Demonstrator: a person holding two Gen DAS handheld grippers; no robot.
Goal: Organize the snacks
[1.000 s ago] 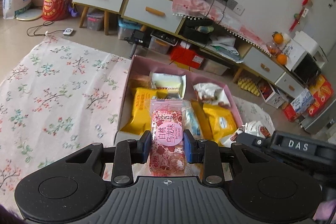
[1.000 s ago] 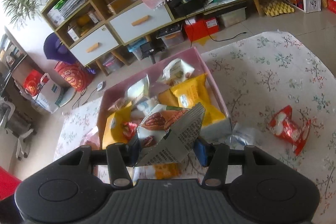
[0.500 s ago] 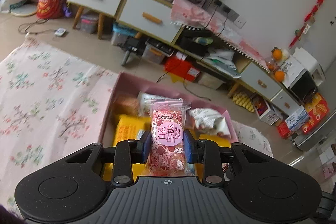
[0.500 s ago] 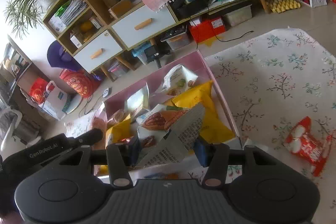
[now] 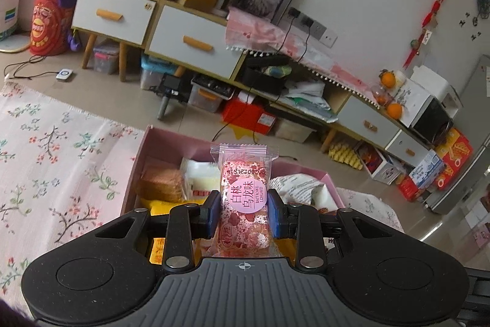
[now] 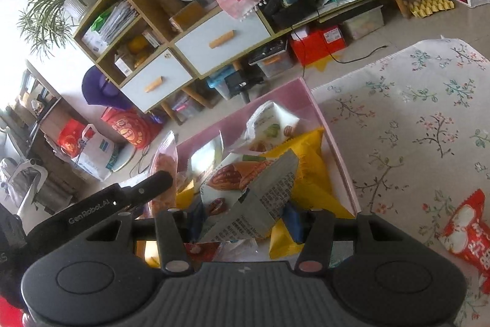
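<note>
Left gripper is clamped on a small clear-and-pink wrapped peach candy packet, blue pads pressing its two long sides, packet upright with the crimped top edge pointing away. Likely held by the middle so it drops flat into the open pink rectangular cardboard box right below and ahead.

Right gripper has jaws partway apart, closed on a white-and-grey foil nut packet with pecan print, gripped skewed, printed back panel facing the camera. It hangs over the near end of the same pink box, so both packets look bound for it.

Box is already crowded: yellow plastic bags, a white pistachio-print pouch, a brown cake slice in clear wrap, a white crumpled pouch. Free floor space in it is small, so drops will probably land on top of other packets.

Left gripper's black body sits just beside the right one at the box's left edge; they could bump. One red-and-white snack bag lies outside the box on the floral cloth, not yet sorted.
</note>
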